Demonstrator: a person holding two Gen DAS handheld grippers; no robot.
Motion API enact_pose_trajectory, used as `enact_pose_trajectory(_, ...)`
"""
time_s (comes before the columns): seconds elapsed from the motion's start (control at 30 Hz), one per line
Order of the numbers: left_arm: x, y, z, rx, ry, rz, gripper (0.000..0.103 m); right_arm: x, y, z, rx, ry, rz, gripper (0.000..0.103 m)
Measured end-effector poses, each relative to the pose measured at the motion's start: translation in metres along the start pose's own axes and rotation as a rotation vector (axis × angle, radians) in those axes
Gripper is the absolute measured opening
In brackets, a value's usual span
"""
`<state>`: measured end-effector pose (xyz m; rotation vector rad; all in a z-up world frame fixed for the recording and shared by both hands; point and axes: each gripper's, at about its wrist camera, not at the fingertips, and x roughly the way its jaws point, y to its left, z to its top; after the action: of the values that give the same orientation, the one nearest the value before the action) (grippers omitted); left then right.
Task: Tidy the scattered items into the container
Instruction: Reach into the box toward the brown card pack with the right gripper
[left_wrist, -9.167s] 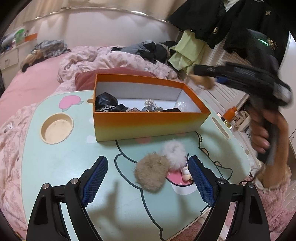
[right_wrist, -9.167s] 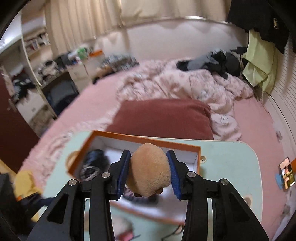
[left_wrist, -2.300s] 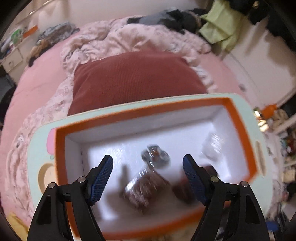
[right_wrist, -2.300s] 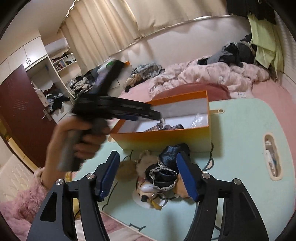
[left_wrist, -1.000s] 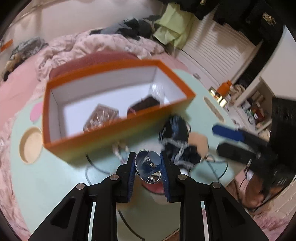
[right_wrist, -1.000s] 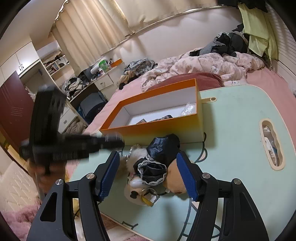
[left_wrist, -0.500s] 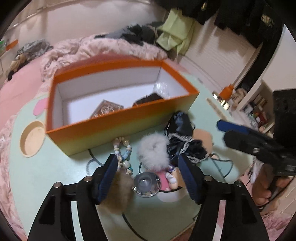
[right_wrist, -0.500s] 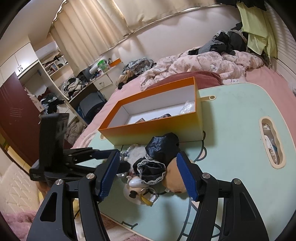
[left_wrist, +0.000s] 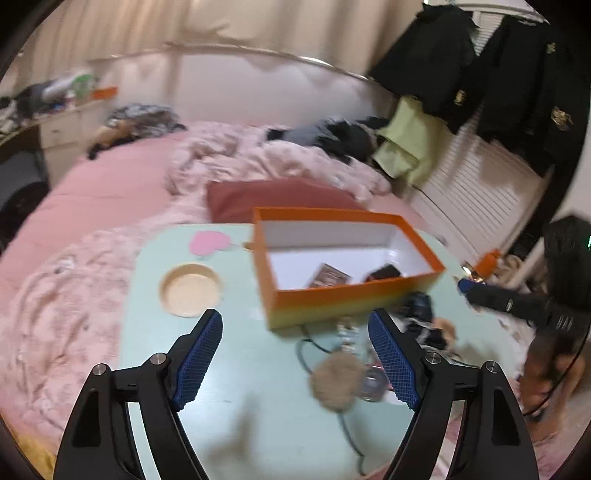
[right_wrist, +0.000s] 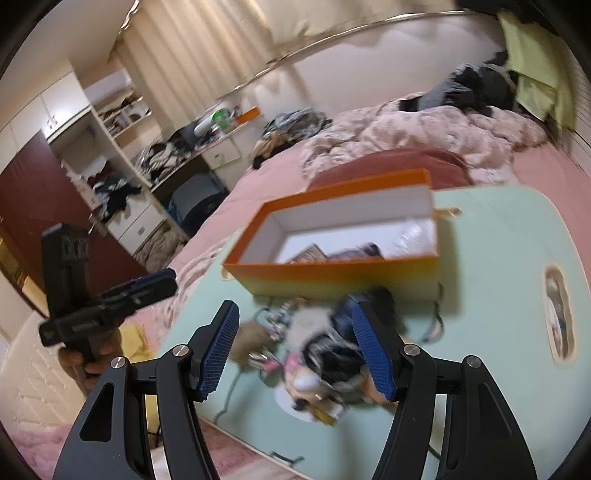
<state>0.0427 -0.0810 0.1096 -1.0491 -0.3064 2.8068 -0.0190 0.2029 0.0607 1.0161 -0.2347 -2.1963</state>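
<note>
An orange box (left_wrist: 354, 308) with a white inside stands on the mint-green lap table (left_wrist: 236, 369); it also shows in the right wrist view (right_wrist: 332, 277) and holds a few small items. In front of it lies a blurred pile: a brown pompom (left_wrist: 334, 382), a shiny round metal piece (left_wrist: 371, 384), a bead string (left_wrist: 347, 334), a black lacy cloth (right_wrist: 341, 356) and a white pompom (right_wrist: 310, 319). My left gripper (left_wrist: 295, 356) is open and empty, left of the pile. My right gripper (right_wrist: 295, 354) is open and empty above the pile.
A round cup recess (left_wrist: 190, 290) and a pink heart (left_wrist: 208, 242) mark the table's left side. A slot handle (right_wrist: 559, 314) is at its right end. A red pillow (left_wrist: 273, 197) and a pink quilt (left_wrist: 55, 314) surround the table.
My left gripper has pulled back and swung left, away from the metal piece it dropped by the pile. My right gripper has moved a little closer over the pile.
</note>
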Motion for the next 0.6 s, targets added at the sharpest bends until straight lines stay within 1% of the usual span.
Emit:
enact_pose_trajectory(0.07,-0.001,0.009,-0.001,-0.01,-0.006,0.006,0.081,0.009,0.011,0.019,-0.023,0.033,-0.014,0.065)
enact_pose_trajectory(0.1,-0.001,0.012,-0.001,-0.016,-0.008,0.003,0.081,0.017,0.016,0.03,-0.026,0.063,-0.018,0.065)
enact_pose_trajectory(0.2,-0.002,0.019,-0.004,-0.029,-0.016,-0.008,0.081,0.055,0.03,0.064,-0.019,0.195,-0.002,0.065)
enact_pose_trajectory(0.27,-0.001,0.021,-0.007,-0.027,-0.014,-0.015,0.081,0.086,0.036,0.079,-0.035,0.274,-0.009,0.065)
enact_pose_trajectory(0.3,-0.001,0.022,-0.009,-0.026,-0.011,-0.015,0.081,0.102,0.036,0.083,-0.036,0.314,-0.036,0.065)
enact_pose_trajectory(0.37,0.001,0.025,-0.011,-0.03,-0.01,-0.019,0.081,0.139,0.027,0.086,-0.02,0.407,-0.131,0.065)
enact_pose_trajectory(0.4,0.001,0.026,-0.012,-0.033,-0.008,-0.021,0.081,0.153,0.022,0.086,-0.011,0.444,-0.162,0.065)
enact_pose_trajectory(0.47,0.004,0.028,-0.013,-0.044,-0.003,-0.028,0.081,0.178,0.01,0.083,0.008,0.516,-0.198,0.065)
enact_pose_trajectory(0.53,0.006,0.03,-0.013,-0.053,0.001,-0.033,0.081,0.19,0.004,0.081,0.009,0.546,-0.223,0.065)
enact_pose_trajectory(0.6,0.007,0.03,-0.013,-0.057,0.003,-0.038,0.081,0.201,0.004,0.078,-0.021,0.584,-0.244,0.065)
